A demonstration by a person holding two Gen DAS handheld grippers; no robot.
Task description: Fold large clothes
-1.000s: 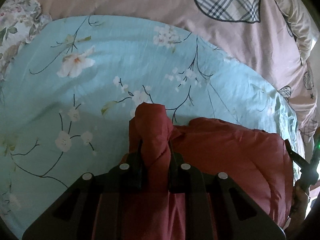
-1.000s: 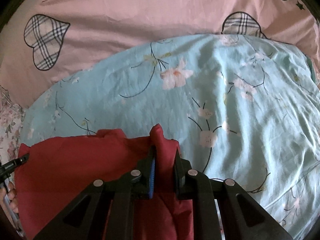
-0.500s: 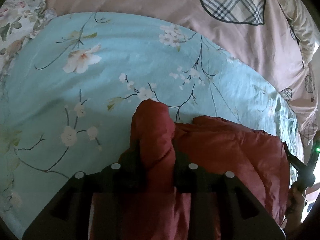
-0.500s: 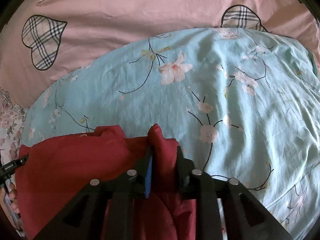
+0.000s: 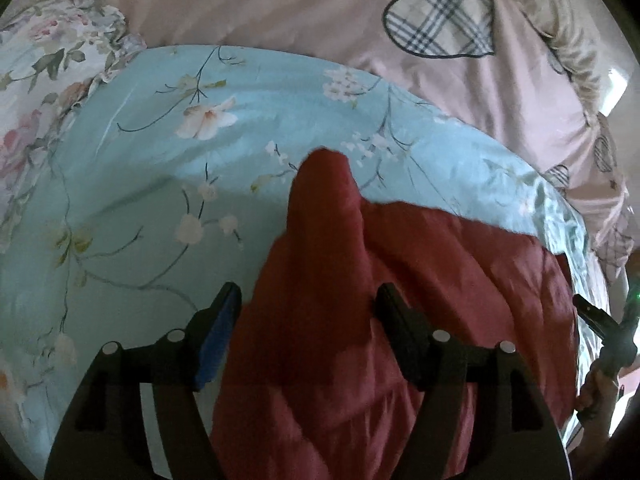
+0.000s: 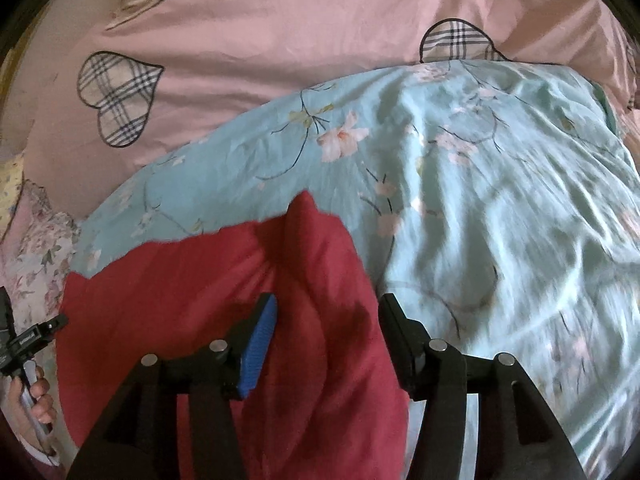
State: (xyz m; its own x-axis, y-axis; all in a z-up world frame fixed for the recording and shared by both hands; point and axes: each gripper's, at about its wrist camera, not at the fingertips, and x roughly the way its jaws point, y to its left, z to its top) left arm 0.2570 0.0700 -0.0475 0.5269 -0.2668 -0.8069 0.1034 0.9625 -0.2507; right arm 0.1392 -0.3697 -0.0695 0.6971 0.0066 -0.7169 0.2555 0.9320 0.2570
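Observation:
A dark red garment (image 5: 460,264) lies on a light blue floral sheet (image 5: 168,184). My left gripper (image 5: 308,312) is open, its jaws spread on either side of a raised corner of the red cloth (image 5: 324,200). In the right wrist view the same red garment (image 6: 172,280) lies at lower left on the blue sheet (image 6: 500,184). My right gripper (image 6: 326,312) is open too, with a peaked fold (image 6: 308,220) standing between its fingers. Neither pair of jaws presses on the cloth.
A pink cover with plaid hearts (image 5: 440,20) lies beyond the blue sheet, also in the right wrist view (image 6: 116,96). A floral pillow (image 5: 36,80) sits at far left. The other gripper and a hand show at each view's edge (image 5: 600,328) (image 6: 28,344).
Both grippers were shut on bunched corners of the red garment; now both have opened and let the cloth go. The red folds stand looser between the spread fingers.

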